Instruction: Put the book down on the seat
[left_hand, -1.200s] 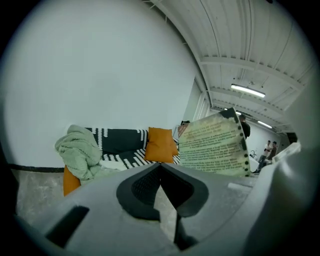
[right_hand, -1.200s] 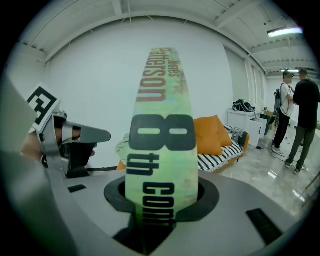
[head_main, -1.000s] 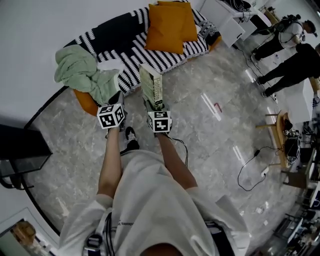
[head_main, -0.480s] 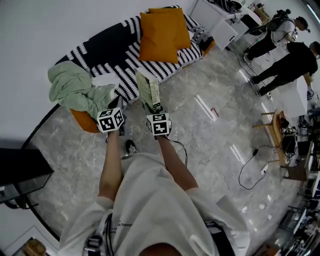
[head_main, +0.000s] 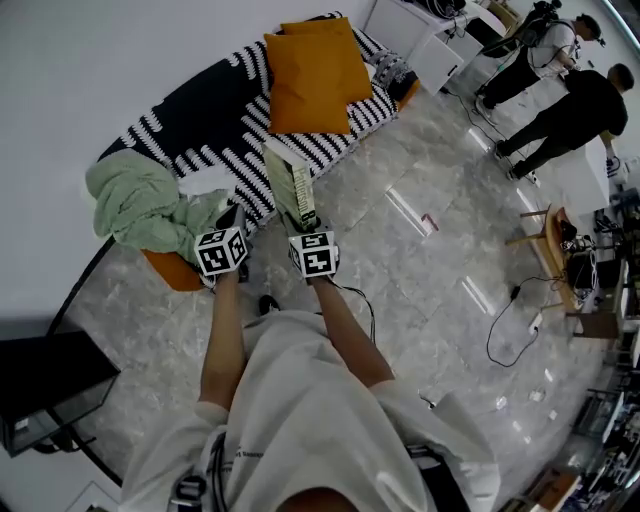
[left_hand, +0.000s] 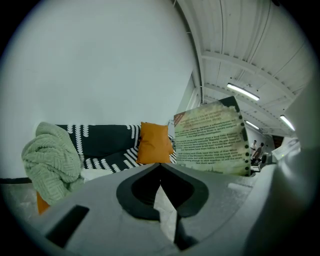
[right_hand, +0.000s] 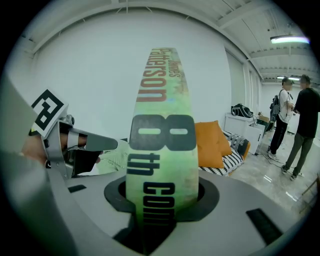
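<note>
Book (head_main: 292, 185): thick paperback, stiff, we judge moderately heavy. Right gripper (right_hand: 160, 200) fingers clamp its lower end, upright. Left gripper (head_main: 233, 214) fingers closed, empty.

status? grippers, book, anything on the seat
Right gripper shut on book, upright, not down yet. Left gripper shut on white scrap. Seat holds blanket and cushions, striped middle free.

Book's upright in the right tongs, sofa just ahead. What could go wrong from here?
The book stands tall, pinched only at its lower end by the right tongs; it may tip or slip while lowered. The striped seat has little bare room between the orange cushions and green blanket, so it might land on one and slide off.
</note>
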